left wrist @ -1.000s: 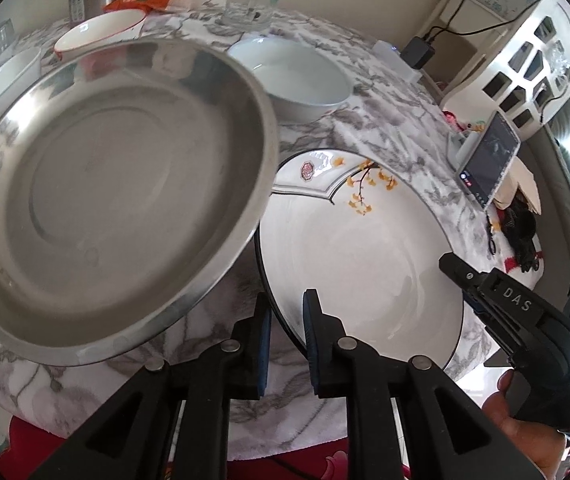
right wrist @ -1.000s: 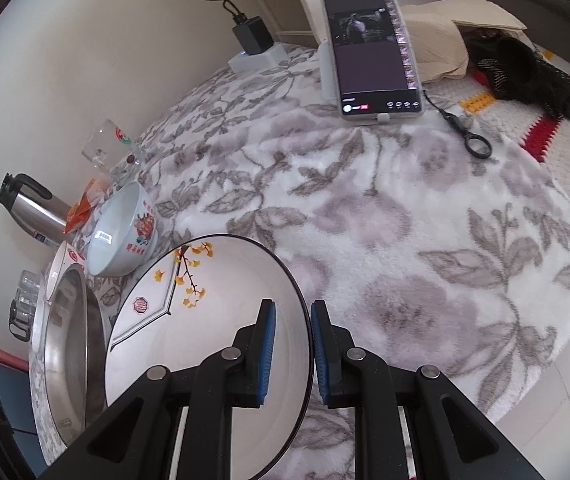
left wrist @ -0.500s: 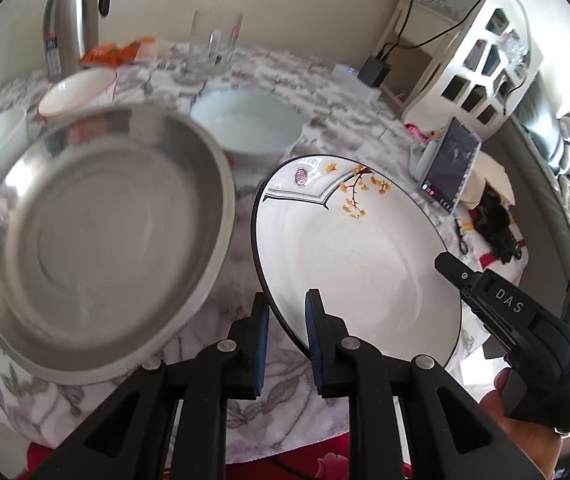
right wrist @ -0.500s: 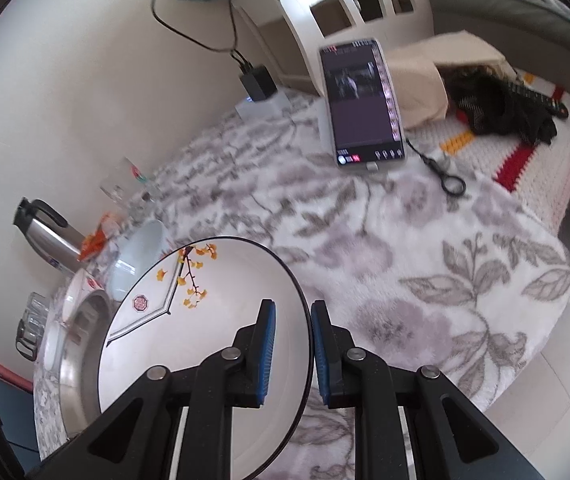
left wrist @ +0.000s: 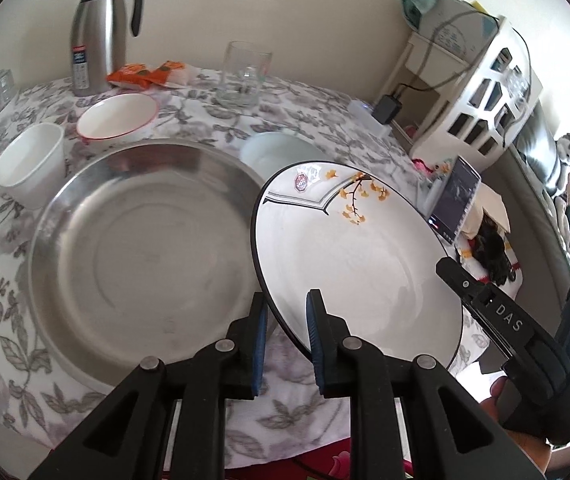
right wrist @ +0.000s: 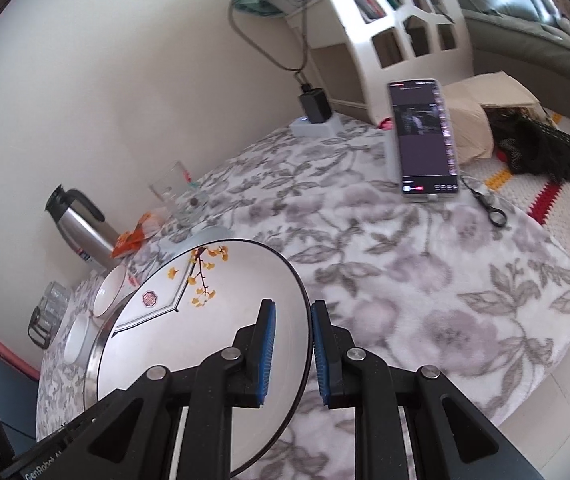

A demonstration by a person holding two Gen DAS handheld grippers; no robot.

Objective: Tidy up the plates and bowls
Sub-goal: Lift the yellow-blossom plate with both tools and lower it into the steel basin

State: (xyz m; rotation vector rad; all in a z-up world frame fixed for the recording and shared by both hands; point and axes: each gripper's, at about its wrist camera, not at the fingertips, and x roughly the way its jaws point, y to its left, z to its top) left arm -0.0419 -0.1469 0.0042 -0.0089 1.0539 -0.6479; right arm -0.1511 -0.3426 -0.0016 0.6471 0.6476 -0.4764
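A white plate (left wrist: 357, 256) with a black rim and a yellow flower sprig hangs tilted above the table, held from both sides. My left gripper (left wrist: 285, 312) is shut on its near left rim. The right gripper (right wrist: 289, 320) is shut on the opposite rim, and its black finger (left wrist: 457, 280) shows at the plate's right edge in the left wrist view. A large steel plate (left wrist: 145, 256) lies flat on the flowered cloth just left of the white plate (right wrist: 213, 328), whose left edge overlaps it in view. Behind them stand a white bowl (left wrist: 281, 152) and a red-rimmed bowl (left wrist: 117, 116).
A white cup (left wrist: 33, 164) stands left of the steel plate. At the back are a steel thermos (left wrist: 101, 28), an orange snack packet (left wrist: 145, 74) and a glass (left wrist: 245, 76). A phone (right wrist: 425, 140) stands propped at the table's right edge, near a charger (right wrist: 315, 106) and white shelf (right wrist: 385, 20).
Both grippers have risen with the white plate between them, lifting it off the cloth. The table's far side with the thermos and glass has come into view.
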